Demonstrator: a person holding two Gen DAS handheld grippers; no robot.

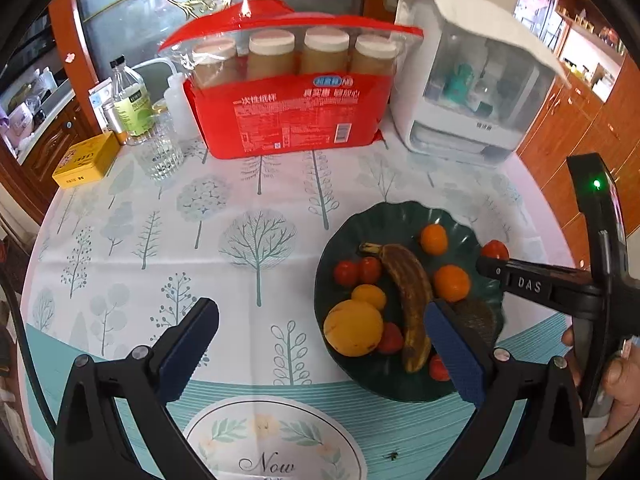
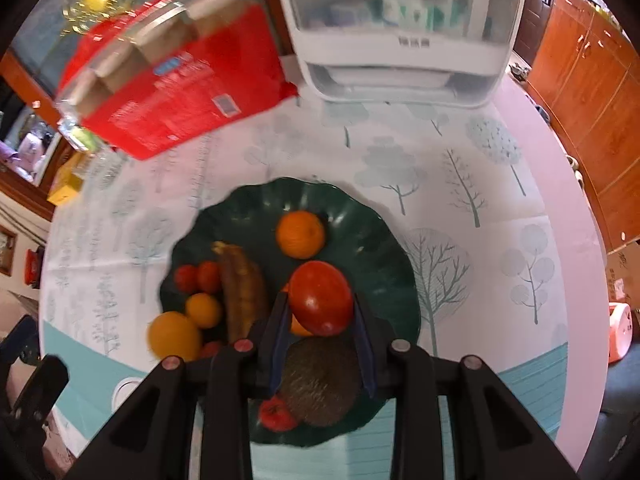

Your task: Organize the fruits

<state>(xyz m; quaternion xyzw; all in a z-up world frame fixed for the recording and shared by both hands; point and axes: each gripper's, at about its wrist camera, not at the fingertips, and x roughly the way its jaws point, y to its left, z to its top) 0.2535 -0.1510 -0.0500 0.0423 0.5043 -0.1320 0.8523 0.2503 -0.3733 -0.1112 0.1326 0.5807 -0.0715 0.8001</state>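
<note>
A dark green scalloped plate (image 1: 400,216) (image 2: 372,236) holds a brown overripe banana (image 1: 408,292) (image 2: 242,292), several oranges (image 1: 354,328) (image 2: 301,234), small tomatoes (image 1: 358,271) (image 2: 198,278) and a brown kiwi (image 2: 320,380). My right gripper (image 2: 320,300) is shut on a red tomato (image 2: 321,298) (image 1: 495,250) and holds it above the plate. It enters the left wrist view from the right (image 1: 490,266). My left gripper (image 1: 320,328) is open and empty over the plate's left edge.
A red pack of paper cups (image 1: 292,120) (image 2: 176,92) and a white appliance (image 1: 476,80) (image 2: 400,40) stand at the back. A glass (image 1: 162,152), bottles (image 1: 130,100) and a yellow tin (image 1: 86,160) stand back left. The tree-print tablecloth (image 1: 200,248) covers the round table.
</note>
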